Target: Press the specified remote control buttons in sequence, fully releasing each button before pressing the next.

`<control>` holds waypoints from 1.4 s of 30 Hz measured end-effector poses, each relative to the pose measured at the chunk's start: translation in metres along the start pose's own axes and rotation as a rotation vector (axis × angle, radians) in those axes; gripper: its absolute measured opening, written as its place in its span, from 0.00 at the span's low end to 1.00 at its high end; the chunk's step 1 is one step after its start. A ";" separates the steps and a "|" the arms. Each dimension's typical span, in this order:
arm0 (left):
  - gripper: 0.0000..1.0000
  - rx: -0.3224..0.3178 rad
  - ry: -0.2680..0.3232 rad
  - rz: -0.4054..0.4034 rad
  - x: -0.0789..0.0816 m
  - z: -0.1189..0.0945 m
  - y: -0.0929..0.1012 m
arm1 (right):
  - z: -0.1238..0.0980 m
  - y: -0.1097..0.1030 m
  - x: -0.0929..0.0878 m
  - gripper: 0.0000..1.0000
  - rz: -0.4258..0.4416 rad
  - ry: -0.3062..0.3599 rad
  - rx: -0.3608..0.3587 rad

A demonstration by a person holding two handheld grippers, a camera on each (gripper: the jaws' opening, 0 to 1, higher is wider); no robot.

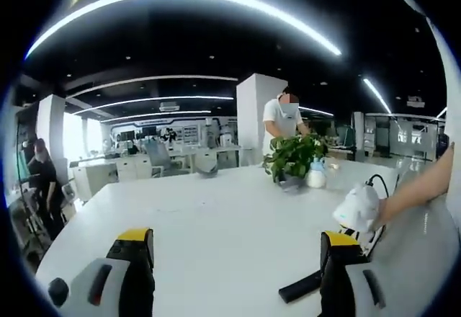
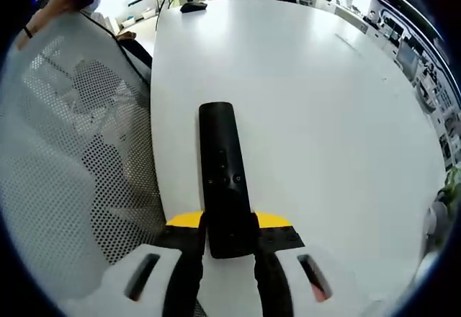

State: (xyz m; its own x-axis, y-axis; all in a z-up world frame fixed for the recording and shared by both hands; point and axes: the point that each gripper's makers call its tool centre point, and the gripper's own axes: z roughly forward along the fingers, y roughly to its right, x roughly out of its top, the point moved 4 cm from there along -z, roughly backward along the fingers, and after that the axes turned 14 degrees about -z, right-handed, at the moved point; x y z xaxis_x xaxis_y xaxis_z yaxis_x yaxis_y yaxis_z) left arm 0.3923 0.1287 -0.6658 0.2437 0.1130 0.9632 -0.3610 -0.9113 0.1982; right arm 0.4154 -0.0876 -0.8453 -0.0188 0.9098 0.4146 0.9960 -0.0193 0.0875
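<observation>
R gripper (image 2: 229,239) pinches near end of black remote (image 2: 223,176) above white table (image 2: 324,115); L gripper (image 1: 234,248) jaws spread.

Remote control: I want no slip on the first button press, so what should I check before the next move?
1. Right claw shut on the remote control: ok.
2. Remote's button face in the right gripper view: ok.
3. Left claw open, holding nothing: ok.
4. Left claw fingers clear of the buttons: ok, remote's end lies by the right finger.
5. Which button comes first: cannot tell.
6. Potted plant far from the remote: ok.
</observation>
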 end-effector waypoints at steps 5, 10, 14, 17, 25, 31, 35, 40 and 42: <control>1.00 0.009 0.007 0.050 0.001 -0.001 0.001 | -0.001 0.001 0.001 0.25 0.102 0.014 0.032; 1.00 0.010 0.026 0.001 0.003 -0.003 -0.005 | -0.001 0.011 0.004 0.24 0.010 0.019 0.047; 1.00 0.022 0.029 -0.018 0.003 -0.003 -0.008 | 0.002 0.016 0.006 0.24 -0.025 0.006 0.045; 1.00 0.029 0.023 0.013 0.003 -0.003 -0.007 | 0.003 0.022 0.006 0.24 -0.057 -0.002 0.043; 1.00 -0.002 -0.004 0.027 -0.001 0.000 -0.002 | 0.004 0.036 0.004 0.24 -0.111 -0.016 0.041; 1.00 -0.006 -0.031 0.047 -0.005 0.002 0.000 | 0.006 0.042 0.003 0.24 -0.107 -0.005 0.059; 1.00 -0.007 -0.038 0.049 -0.006 0.002 0.000 | 0.007 0.049 0.002 0.24 -0.095 -0.002 0.071; 1.00 -0.015 -0.042 0.042 -0.007 0.002 0.000 | 0.008 0.052 0.004 0.24 -0.102 -0.008 0.080; 1.00 -0.015 -0.043 0.042 -0.007 0.002 0.000 | 0.008 0.054 0.004 0.24 -0.104 -0.009 0.083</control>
State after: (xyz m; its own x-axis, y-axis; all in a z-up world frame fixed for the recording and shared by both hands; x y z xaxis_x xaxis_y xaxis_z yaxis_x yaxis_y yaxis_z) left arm 0.3927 0.1272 -0.6729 0.2663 0.0575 0.9622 -0.3848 -0.9089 0.1608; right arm 0.4694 -0.0818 -0.8458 -0.1219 0.9086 0.3994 0.9925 0.1092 0.0545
